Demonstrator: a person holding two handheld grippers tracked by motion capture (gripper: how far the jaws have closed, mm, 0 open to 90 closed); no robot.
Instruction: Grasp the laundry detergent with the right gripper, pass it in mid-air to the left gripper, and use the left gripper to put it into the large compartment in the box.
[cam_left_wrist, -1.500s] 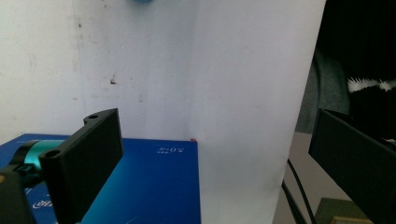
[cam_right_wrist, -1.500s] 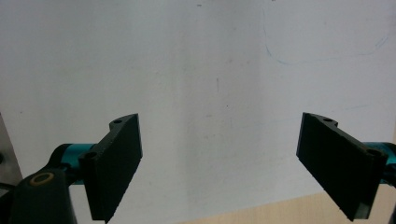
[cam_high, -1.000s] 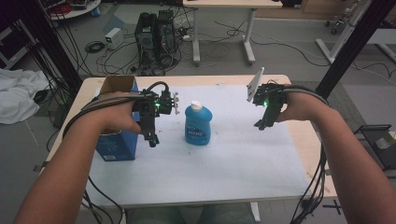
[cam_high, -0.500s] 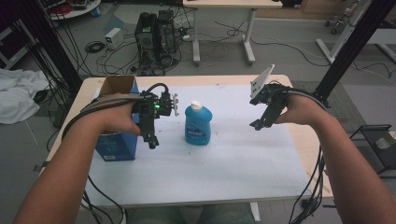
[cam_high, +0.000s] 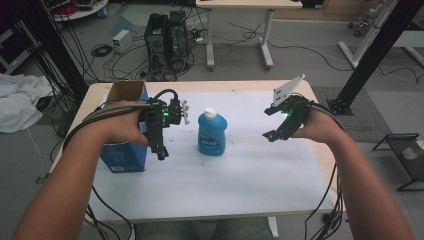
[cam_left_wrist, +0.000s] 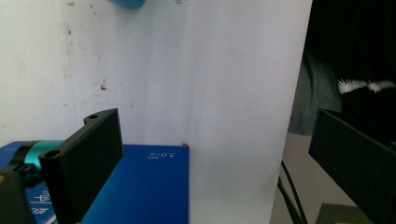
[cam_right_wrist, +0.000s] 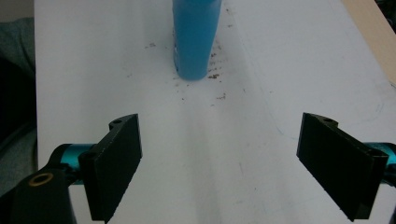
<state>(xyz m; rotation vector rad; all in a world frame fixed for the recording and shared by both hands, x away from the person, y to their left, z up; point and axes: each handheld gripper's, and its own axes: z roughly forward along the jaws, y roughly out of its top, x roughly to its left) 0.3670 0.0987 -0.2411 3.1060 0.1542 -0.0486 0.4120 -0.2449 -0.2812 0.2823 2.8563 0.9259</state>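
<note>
A blue bottle (cam_high: 212, 132) with a white cap stands upright at the middle of the white table top (cam_high: 240, 175). In the right gripper view its lower body (cam_right_wrist: 196, 37) rises straight ahead. My right gripper (cam_high: 270, 135) hovers to its right, tilted toward it, jaws open and empty (cam_right_wrist: 219, 140). To the bottle's left my left gripper (cam_high: 161, 152) points down beside a blue box (cam_high: 122, 150). Its jaws stand wide open (cam_left_wrist: 212, 140) over the table, with the box top (cam_left_wrist: 149, 186) just below them and the bottle's base (cam_left_wrist: 128, 2) at the upper edge.
The blue box has an open cardboard top (cam_high: 127, 90) at the table's left side. The table's near edge (cam_left_wrist: 285, 140) drops off toward the person's lap. Cables trail from both grippers. A computer tower (cam_high: 165, 35) and another desk (cam_high: 240, 10) stand on the floor beyond.
My right gripper has moved a little left and down toward the bottle, tilting more. The left gripper and the bottle have stayed nearly still.
</note>
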